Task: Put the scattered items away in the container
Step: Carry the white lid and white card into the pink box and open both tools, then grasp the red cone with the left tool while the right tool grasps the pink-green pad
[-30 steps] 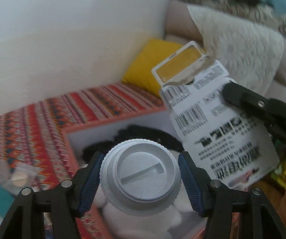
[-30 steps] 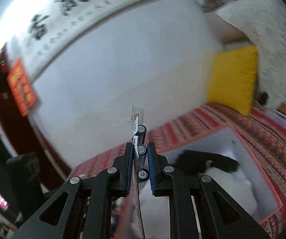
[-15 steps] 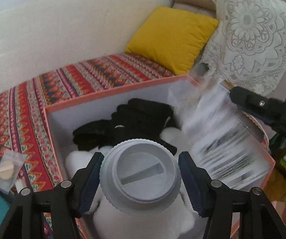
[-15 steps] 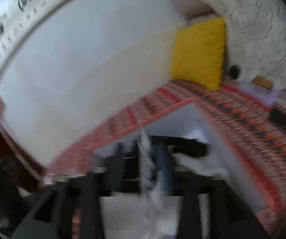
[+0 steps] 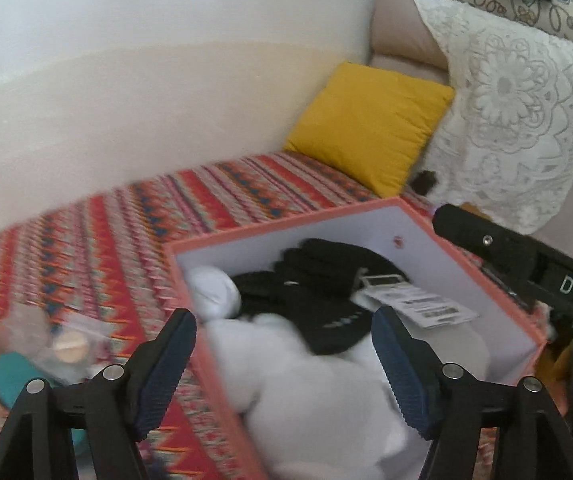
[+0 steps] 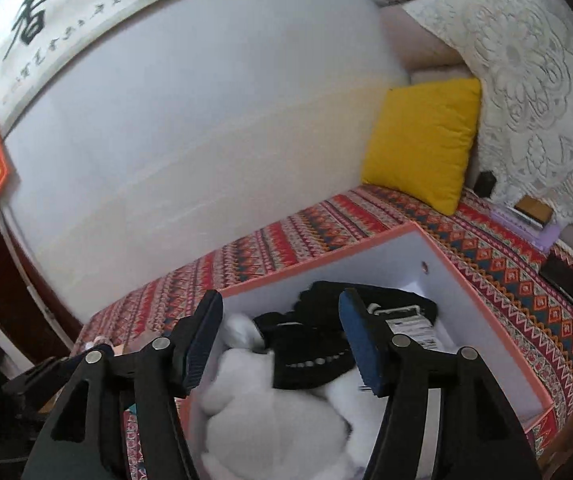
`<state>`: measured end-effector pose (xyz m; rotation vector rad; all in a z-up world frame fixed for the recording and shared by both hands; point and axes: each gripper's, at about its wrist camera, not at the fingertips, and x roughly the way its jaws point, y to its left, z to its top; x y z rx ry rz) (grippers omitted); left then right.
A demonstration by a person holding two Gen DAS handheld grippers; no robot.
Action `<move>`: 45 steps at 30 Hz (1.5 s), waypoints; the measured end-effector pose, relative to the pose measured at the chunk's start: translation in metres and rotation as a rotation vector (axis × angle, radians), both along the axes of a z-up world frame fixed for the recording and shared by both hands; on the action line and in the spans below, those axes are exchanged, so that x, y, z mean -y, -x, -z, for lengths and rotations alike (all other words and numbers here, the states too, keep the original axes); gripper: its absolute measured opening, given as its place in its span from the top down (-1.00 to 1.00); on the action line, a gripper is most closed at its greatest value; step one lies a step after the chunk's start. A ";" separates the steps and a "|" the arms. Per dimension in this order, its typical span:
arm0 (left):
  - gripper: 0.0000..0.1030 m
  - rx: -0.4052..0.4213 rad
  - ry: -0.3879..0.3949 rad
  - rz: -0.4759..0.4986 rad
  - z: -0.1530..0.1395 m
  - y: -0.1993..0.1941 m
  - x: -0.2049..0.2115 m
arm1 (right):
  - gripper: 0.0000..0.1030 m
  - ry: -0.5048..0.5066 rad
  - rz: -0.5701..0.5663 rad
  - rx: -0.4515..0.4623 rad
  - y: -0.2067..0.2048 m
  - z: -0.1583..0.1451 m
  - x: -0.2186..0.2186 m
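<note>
A pink-rimmed box point(image 5: 286, 226) with white walls stands on the patterned cloth. Inside lie black gloves point(image 5: 318, 276), a soft white heap point(image 5: 310, 412) and a barcode card point(image 5: 426, 304) against the right wall. My left gripper point(image 5: 284, 368) hangs open over the box's near-left corner, nothing between its fingers. My right gripper point(image 6: 282, 340) is open too, above the box point(image 6: 486, 300), over the gloves point(image 6: 310, 344) and white heap point(image 6: 270, 412). The card point(image 6: 414, 328) lies just right of it. Its black body point(image 5: 526, 272) shows at the right of the left wrist view.
A yellow cushion point(image 5: 370, 124) and a lace-covered sofa point(image 5: 518, 120) stand behind the box, and a pale wall point(image 5: 126, 80) runs to the left. A clear bag with a round piece point(image 5: 66, 344) and a teal item point(image 5: 14, 376) lie left of the box. A black phone point(image 6: 570, 284) lies on the right.
Both grippers have opened. The left one let go of the grey-lidded white bottle, and the right one released the barcode card, which now lies in the box.
</note>
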<state>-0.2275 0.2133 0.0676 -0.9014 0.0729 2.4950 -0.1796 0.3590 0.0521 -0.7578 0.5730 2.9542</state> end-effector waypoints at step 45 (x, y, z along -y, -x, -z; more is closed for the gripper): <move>-0.55 0.400 -0.004 -0.877 0.219 0.089 0.526 | -0.35 -0.233 -0.641 0.383 0.052 0.126 0.378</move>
